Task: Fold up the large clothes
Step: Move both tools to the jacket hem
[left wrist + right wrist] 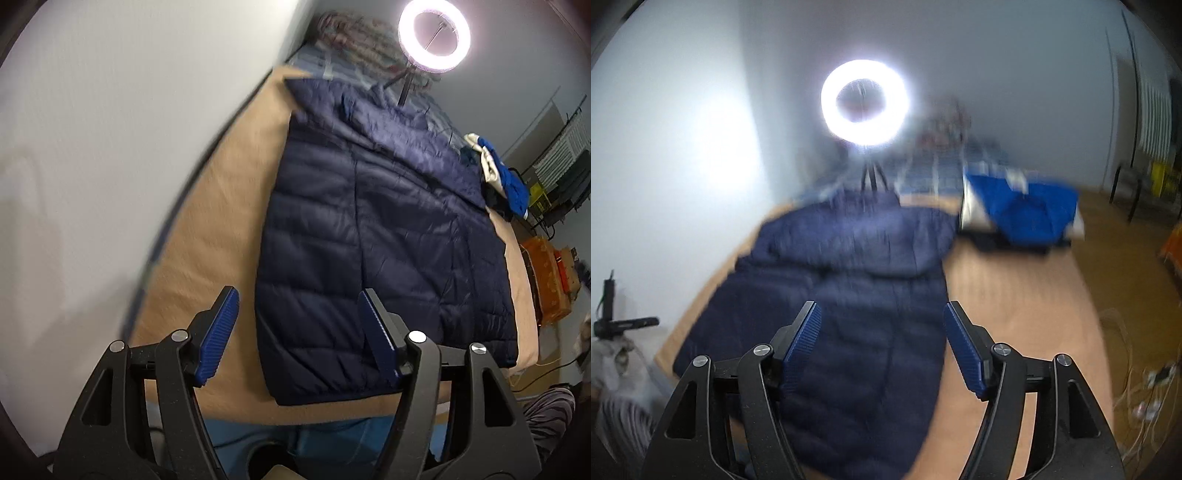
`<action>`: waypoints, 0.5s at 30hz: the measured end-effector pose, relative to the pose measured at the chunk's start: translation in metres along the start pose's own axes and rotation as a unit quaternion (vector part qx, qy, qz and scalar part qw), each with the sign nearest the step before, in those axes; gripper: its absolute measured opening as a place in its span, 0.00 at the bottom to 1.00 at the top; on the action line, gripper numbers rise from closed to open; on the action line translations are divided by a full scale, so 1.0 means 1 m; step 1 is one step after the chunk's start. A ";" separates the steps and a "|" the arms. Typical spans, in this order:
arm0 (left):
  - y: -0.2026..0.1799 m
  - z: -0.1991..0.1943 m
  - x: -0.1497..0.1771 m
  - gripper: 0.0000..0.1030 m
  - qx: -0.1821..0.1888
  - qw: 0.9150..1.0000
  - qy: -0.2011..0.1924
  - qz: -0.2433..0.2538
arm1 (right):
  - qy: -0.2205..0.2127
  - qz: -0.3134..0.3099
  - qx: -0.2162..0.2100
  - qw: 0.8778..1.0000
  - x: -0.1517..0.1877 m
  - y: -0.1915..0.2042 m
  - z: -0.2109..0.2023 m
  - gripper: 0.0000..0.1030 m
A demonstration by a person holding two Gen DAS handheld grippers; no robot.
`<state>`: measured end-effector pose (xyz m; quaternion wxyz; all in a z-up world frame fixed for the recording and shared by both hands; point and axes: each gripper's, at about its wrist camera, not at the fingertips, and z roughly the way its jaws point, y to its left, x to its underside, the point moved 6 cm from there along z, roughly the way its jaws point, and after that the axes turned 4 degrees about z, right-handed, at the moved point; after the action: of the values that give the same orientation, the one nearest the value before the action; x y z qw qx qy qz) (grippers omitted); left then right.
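A: Left wrist view first. The navy quilted puffer jacket [373, 229] lies spread flat on the tan cloth-covered bed surface [207, 236], hem toward the camera, hood end toward the glowing white ring light on its tripod [434, 37]. The left gripper [299, 328] hangs over the near hem corner on the wall side, jaws wide, nothing between the blue ribbed pads [218, 332]. No pad touches fabric.

B: Anything else on the bed?

A: A heap of bright blue and white clothes [498, 173] sits past the jacket's far edge, near the foot of the light, clear of the work.

B: Right wrist view?

A: Badly blurred. The same jacket [849, 295] runs away from the camera. The right gripper [882, 343] stands above the jacket's right-hand edge, jaws wide and empty, one pad over navy fabric, the other over bare tan surface [1015, 295]. The blue heap [1019, 214] shows beyond.

B: Step in hand?

A: Judged as the approach to a first grasp: the body looks unfolded, both grippers poised at the hem end.

B: Next move?

A: Likely each gripper drops onto its own side of the hem, pinches through the slippery padded layers, then both lift together to fold. Uneven grips would skew the fold.
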<state>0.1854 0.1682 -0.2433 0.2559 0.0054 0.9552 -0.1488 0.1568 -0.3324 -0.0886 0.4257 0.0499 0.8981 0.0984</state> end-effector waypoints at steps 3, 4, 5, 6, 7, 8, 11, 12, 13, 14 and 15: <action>0.004 0.021 0.014 0.67 0.027 0.999 0.023 -0.037 | 0.046 0.042 -0.006 0.998 0.037 -0.032 0.020 0.66; 0.006 0.027 0.017 0.67 0.030 0.998 0.029 -0.044 | 0.062 0.063 -0.011 0.996 0.053 -0.044 0.028 0.66; 0.008 0.034 0.021 0.67 0.028 0.998 0.035 -0.051 | 0.073 0.081 -0.016 0.994 0.065 -0.052 0.034 0.66; 0.010 0.039 0.023 0.67 0.027 0.997 0.040 -0.055 | 0.084 0.098 -0.023 0.991 0.078 -0.059 0.039 0.66; 0.011 0.043 0.025 0.67 0.027 0.997 0.044 -0.059 | 0.096 0.114 -0.030 0.988 0.090 -0.065 0.045 0.66; 0.013 0.048 0.027 0.67 0.032 0.996 0.050 -0.066 | 0.106 0.125 -0.036 0.986 0.100 -0.067 0.049 0.66; 0.017 0.060 0.034 0.67 0.054 0.993 0.068 -0.085 | 0.142 0.149 -0.063 0.977 0.131 -0.069 0.063 0.66; 0.017 0.063 0.035 0.67 0.057 0.992 0.071 -0.089 | 0.150 0.153 -0.071 0.974 0.138 -0.068 0.067 0.66; 0.019 0.065 0.037 0.67 0.060 0.991 0.073 -0.094 | 0.159 0.159 -0.081 0.971 0.144 -0.067 0.072 0.66; 0.021 0.067 0.038 0.67 0.066 0.990 0.071 -0.101 | 0.164 0.164 -0.088 0.969 0.148 -0.067 0.075 0.66; 0.022 0.067 0.039 0.67 0.070 0.989 0.069 -0.106 | 0.172 0.169 -0.095 0.966 0.154 -0.066 0.079 0.66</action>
<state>0.1864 0.1678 -0.3241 0.1709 -0.0672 0.9530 -0.2411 0.1206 -0.3595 -0.2684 0.2449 0.1423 0.9230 0.2606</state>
